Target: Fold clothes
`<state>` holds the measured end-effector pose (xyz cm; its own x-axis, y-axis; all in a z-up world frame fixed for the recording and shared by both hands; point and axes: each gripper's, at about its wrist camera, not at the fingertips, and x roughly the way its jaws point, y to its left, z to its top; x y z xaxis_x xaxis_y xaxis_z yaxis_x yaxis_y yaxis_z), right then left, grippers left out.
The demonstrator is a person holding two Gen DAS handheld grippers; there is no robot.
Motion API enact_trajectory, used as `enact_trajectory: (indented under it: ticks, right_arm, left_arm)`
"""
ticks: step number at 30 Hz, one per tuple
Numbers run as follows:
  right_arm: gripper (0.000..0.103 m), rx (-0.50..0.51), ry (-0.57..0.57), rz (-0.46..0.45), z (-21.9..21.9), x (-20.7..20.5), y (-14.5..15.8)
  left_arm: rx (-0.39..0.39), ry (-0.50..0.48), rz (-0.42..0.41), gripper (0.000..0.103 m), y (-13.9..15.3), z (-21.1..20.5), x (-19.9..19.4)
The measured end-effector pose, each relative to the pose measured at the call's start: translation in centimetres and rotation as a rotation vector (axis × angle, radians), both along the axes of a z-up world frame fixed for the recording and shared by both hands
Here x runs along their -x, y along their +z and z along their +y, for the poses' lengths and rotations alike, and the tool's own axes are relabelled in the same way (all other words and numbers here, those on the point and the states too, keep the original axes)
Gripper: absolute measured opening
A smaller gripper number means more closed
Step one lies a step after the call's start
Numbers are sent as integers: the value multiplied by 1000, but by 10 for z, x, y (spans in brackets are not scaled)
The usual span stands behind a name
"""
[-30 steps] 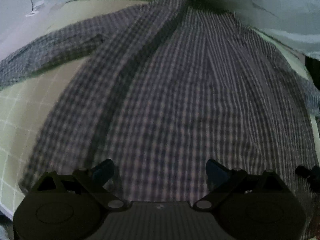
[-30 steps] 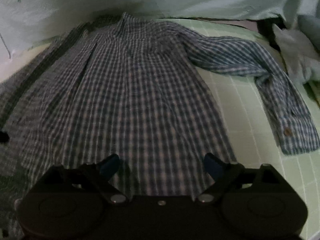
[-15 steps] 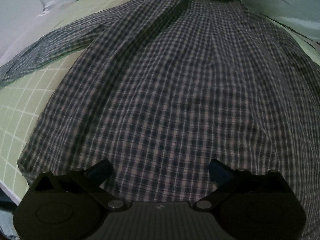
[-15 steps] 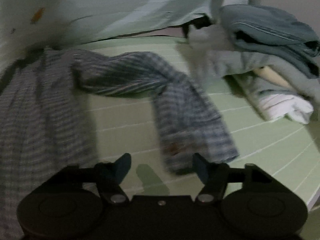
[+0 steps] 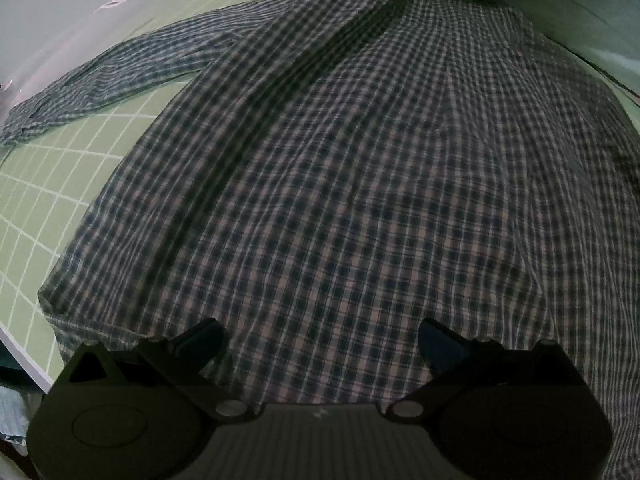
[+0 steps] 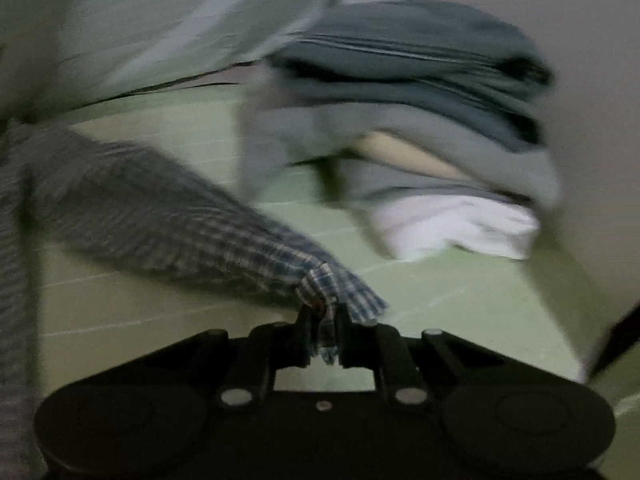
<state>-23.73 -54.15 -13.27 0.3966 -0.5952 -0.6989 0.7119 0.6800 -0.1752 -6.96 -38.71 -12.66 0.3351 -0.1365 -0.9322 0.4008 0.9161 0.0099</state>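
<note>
A blue and white checked shirt (image 5: 340, 200) lies spread flat on a green gridded mat (image 5: 52, 184), one sleeve (image 5: 120, 76) stretched out to the left. My left gripper (image 5: 320, 340) hovers open over the shirt's lower hem, with nothing between its fingers. In the right wrist view the shirt's other sleeve (image 6: 180, 224) runs from the left down to its cuff (image 6: 332, 284). My right gripper (image 6: 323, 320) has its jaws closing, and the cuff is pinched between them.
A pile of folded grey and blue clothes (image 6: 420, 120) sits on the mat at the back right, with a white garment (image 6: 460, 224) at its base. Pale bedding lies behind the mat. The mat's near edge (image 5: 24, 364) shows at lower left.
My right gripper swung right from the shirt's body to the sleeve end and closed on the cuff. My left gripper stayed open over the hem, shifting only slightly.
</note>
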Motion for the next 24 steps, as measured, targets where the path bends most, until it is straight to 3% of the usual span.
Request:
enact_trajectory:
  ticks: [5,7,11,15,19,24]
  right_arm:
    - [18,-61,-50,29,-20,17,-8]
    - [38,-61,-61,56,-13,17,-10]
    - [50,-65,-79,2,3,18,-3]
    - [70,-79,-67,-66,15,10,4]
    - [78,-121,-14,-86,29,-11,6]
    - [79,-207,129,-91,73,-30,1]
  left_arm:
    - [-2,8,7,103,-1,-2,-1]
    - [-2,10,8,103,-2,-2,-1]
    - [-2,10,9,103,-2,-2,-2]
    - [-1,12,10,103,-3,-2,-3]
    - [0,21,8,103,-4,-3,-2]
    - [-11,14,32,103,-3,-1,-3]
